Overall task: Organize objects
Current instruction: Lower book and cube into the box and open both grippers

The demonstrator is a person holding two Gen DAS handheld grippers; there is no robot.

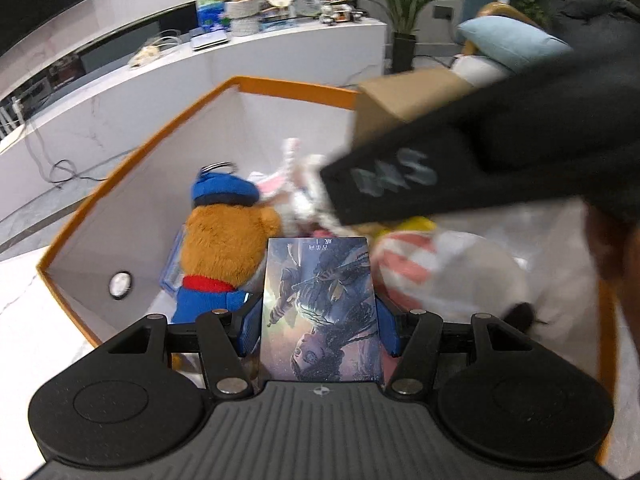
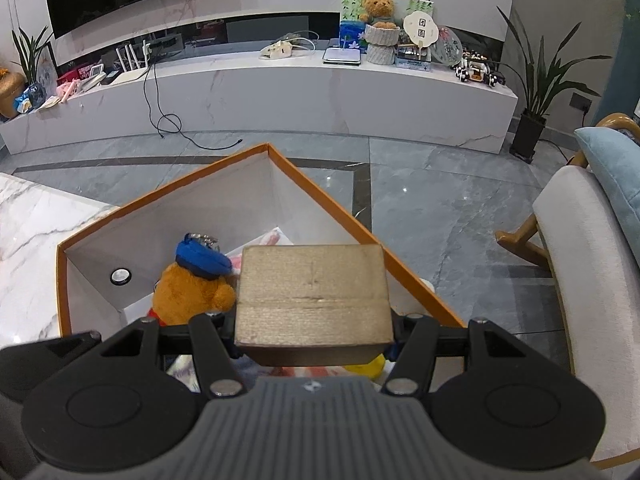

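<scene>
Your left gripper (image 1: pixel 320 332) is clamped on a picture card (image 1: pixel 320 312); your right gripper (image 2: pixel 314 336) grips a brown cardboard box (image 2: pixel 314 300). Both hang over the orange-rimmed box (image 2: pixel 160 200), where the teddy bear (image 2: pixel 192 292) seems to rest.

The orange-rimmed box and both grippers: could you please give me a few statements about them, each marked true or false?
1. The left gripper holds an illustrated card between its fingers. True.
2. The right gripper is empty. False: it grips a brown cardboard box.
3. A brown teddy bear with a blue cap lies inside the orange-rimmed box. True.
4. The orange-rimmed box stands on the sofa. False: it rests on a white marble surface.
5. The illustrated card already lies flat in the box. False: it is upright in the fingers, above the contents.
</scene>
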